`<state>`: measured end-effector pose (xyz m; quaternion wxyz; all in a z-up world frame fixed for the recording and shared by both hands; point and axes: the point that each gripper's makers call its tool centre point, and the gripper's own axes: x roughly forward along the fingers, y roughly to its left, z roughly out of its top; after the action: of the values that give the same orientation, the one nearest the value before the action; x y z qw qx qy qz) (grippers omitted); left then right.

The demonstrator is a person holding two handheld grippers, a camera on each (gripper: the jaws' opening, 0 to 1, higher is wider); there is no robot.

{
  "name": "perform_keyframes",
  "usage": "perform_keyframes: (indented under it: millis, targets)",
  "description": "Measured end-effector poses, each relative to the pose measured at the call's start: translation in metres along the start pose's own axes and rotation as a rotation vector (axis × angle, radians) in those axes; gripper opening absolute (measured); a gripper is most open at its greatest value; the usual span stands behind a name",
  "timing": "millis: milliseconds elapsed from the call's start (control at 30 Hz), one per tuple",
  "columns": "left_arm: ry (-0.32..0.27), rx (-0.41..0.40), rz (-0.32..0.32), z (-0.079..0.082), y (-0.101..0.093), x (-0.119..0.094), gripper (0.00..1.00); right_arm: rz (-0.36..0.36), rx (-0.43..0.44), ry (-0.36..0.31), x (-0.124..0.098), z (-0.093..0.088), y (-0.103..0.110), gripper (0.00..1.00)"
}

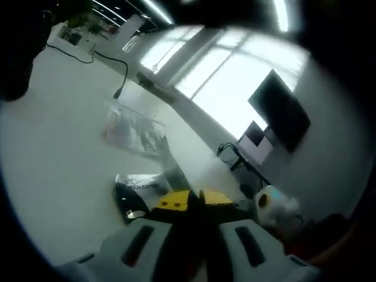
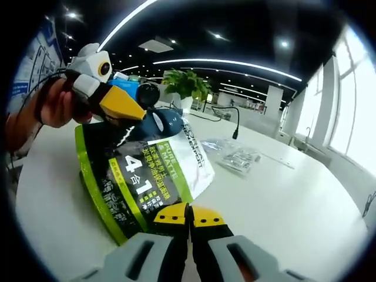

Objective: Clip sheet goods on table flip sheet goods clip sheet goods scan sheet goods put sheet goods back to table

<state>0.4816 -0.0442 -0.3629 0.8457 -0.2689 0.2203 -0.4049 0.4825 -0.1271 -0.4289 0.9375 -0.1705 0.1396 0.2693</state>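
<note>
The sheet goods [image 2: 141,176], a flat green-and-black printed pouch, are held up off the white table [image 2: 282,200] at two edges. In the right gripper view the right gripper [image 2: 189,216] is clenched on the pouch's lower edge at 6 o'clock, its yellow tips pressed together. At 10 o'clock in that view the left gripper [image 2: 120,103] is clamped on the opposite upper edge, carried by a hand [image 2: 56,106]. In the left gripper view the pouch [image 1: 136,189] is seen edge-on, just beyond that view's own closed tips.

The flip appears to be under way. It is best done with both grips kept tight, the pouch held taut and turned evenly, and the clear packets [image 2: 232,154] lying at 1 o'clock on the table kept clear of. A slack edge could slip from the tips.
</note>
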Motion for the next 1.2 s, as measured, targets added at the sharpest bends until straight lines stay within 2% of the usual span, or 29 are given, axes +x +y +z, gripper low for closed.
perform_keyframes:
  millis: [300,467,600,800,1033,1200]
  targets:
    - [0.002,0.002,-0.013,0.004,-0.013,0.006,0.0,-0.004,-0.007,-0.003,-0.001,0.001,0.001,0.0]
    - [-0.005,0.001,-0.013,0.008,-0.016,0.009,0.0,-0.011,-0.004,-0.016,-0.002,0.003,0.001,0.0]
    - [-0.006,-0.03,-0.028,0.009,-0.02,0.011,0.0,-0.016,0.005,-0.028,-0.004,0.005,0.0,0.0]
    - [-0.008,-0.015,-0.019,0.01,-0.021,0.012,0.0,-0.029,0.013,-0.046,-0.009,0.009,0.001,0.0]
    - [-0.012,-0.003,-0.012,0.011,-0.02,0.011,0.0,-0.084,0.017,-0.139,-0.029,0.033,0.0,0.0]
    - [-0.011,-0.003,-0.014,0.009,-0.021,0.012,0.0,-0.092,0.042,-0.172,-0.037,0.039,-0.002,0.03]
